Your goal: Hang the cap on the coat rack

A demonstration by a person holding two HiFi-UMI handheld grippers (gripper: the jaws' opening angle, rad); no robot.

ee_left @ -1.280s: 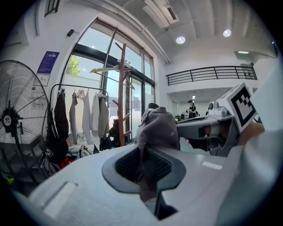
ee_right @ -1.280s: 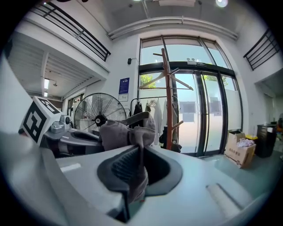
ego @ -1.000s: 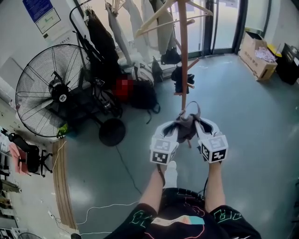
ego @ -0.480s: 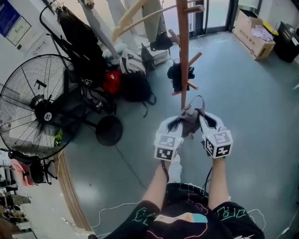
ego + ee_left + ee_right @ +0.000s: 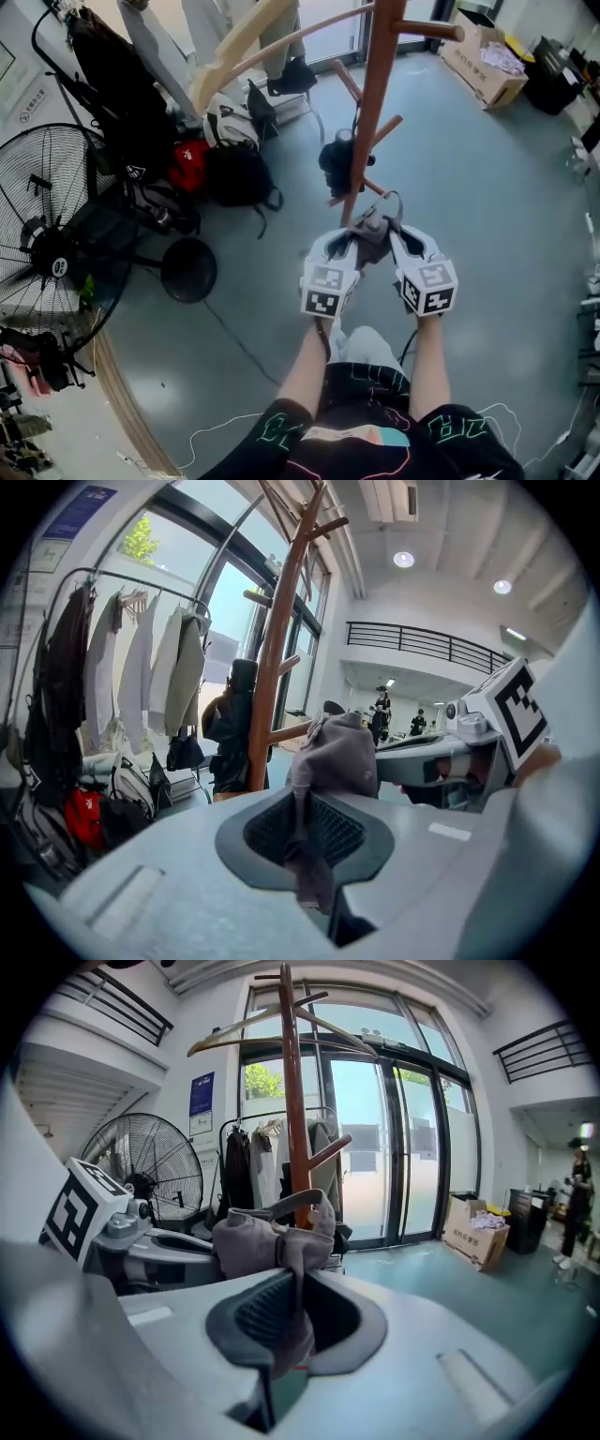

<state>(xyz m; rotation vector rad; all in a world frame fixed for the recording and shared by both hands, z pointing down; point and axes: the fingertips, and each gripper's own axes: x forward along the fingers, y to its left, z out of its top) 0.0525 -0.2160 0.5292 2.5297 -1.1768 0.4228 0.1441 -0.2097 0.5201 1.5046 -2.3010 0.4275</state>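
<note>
A grey-brown cap [image 5: 371, 234] hangs between my two grippers, just in front of the brown wooden coat rack pole [image 5: 369, 112]. My left gripper [image 5: 353, 246] is shut on the cap's fabric from the left, and my right gripper [image 5: 393, 242] is shut on it from the right. In the left gripper view the cap [image 5: 336, 754] bunches over the jaws of the left gripper [image 5: 309, 834], with the rack [image 5: 268, 667] behind it. In the right gripper view the cap [image 5: 264, 1237] and its strap loop rise from the right gripper [image 5: 286, 1314], in front of the rack [image 5: 293, 1101].
A dark item [image 5: 339, 161] hangs on a low peg of the rack. A big floor fan [image 5: 52, 234] stands at the left, beside a clothes rail [image 5: 108, 84] and bags [image 5: 234, 173]. A cardboard box [image 5: 483, 67] sits at the far right. A cable [image 5: 234, 342] crosses the floor.
Both grippers, still holding the cap, have come closer to the rack pole. The view has shifted forward, so the fan and the bags have slid left.
</note>
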